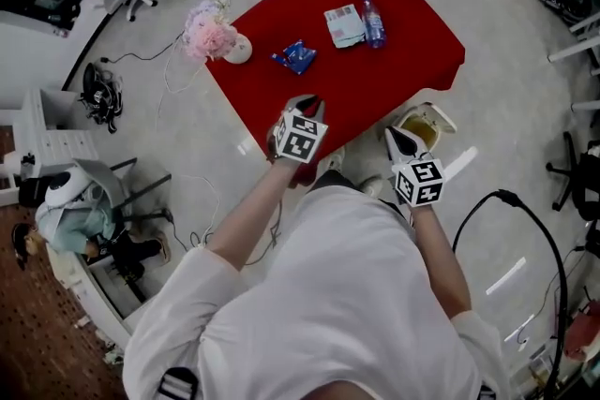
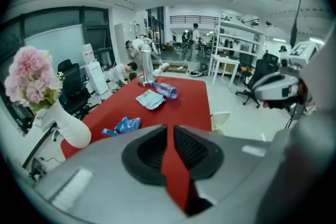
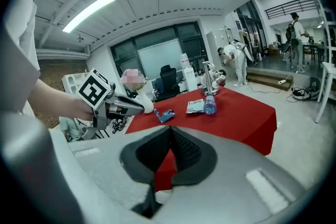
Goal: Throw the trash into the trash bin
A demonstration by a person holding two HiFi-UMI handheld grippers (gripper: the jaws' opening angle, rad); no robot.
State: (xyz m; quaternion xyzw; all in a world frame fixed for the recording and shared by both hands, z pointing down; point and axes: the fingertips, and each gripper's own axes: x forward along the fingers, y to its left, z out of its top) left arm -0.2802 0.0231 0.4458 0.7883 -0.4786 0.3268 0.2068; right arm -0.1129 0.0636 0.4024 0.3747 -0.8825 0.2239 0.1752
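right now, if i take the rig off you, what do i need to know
Left tool: jaws a crack apart, empty, over the near edge of the red table.
Right tool: jaws together, empty, next to the trash bin, which stands on the floor by the table's near right corner.
Trash on the table: blue wrapper nearest; pale packet and plastic bottle side by side further back.
Done: nothing is held; I can't tell what is in the bin.
Left: carry all three pieces to the bin, probably the blue wrapper first.
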